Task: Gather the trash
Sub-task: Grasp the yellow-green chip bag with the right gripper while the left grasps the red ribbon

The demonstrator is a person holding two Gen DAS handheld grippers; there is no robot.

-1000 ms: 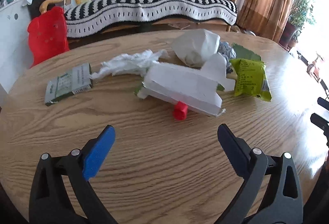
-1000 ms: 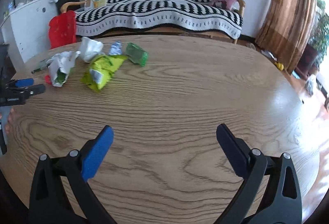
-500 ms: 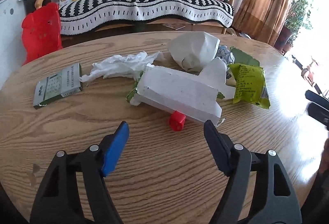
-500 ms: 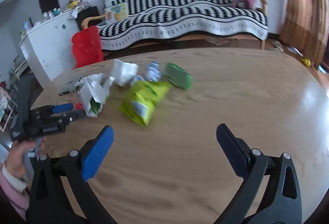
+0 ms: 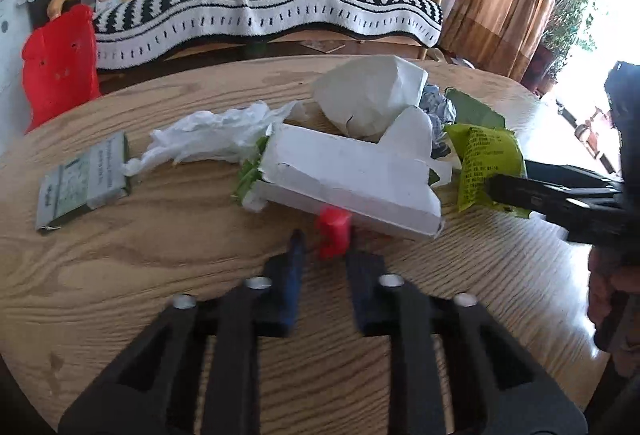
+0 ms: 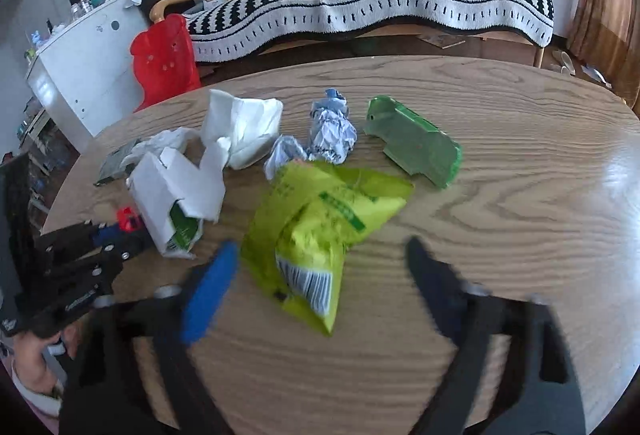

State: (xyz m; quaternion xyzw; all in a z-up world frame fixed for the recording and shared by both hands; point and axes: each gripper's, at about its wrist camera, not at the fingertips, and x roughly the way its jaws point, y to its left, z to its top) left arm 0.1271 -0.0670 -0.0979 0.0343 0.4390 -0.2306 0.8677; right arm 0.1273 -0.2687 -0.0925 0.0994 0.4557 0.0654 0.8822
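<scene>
Two grippers work a trash pile on the wooden table [image 5: 120, 275]. Left gripper [image 5: 325, 255]: jaws narrowed around the red cap [image 5: 331, 235], just in front of the white carton [image 5: 352, 179]; contact cannot be told. Right gripper [image 6: 320, 271]: jaws spread, straddling the yellow-green wrapper [image 6: 320, 219], right of the carton. Step: grasping. Next, judged: close both, then lift.

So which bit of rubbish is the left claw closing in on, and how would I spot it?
Look at the wooden table in front of the striped sofa. At the near edge of the rubbish pile lies a torn white carton; the small red cap sits just before it, the only red piece there.
</scene>
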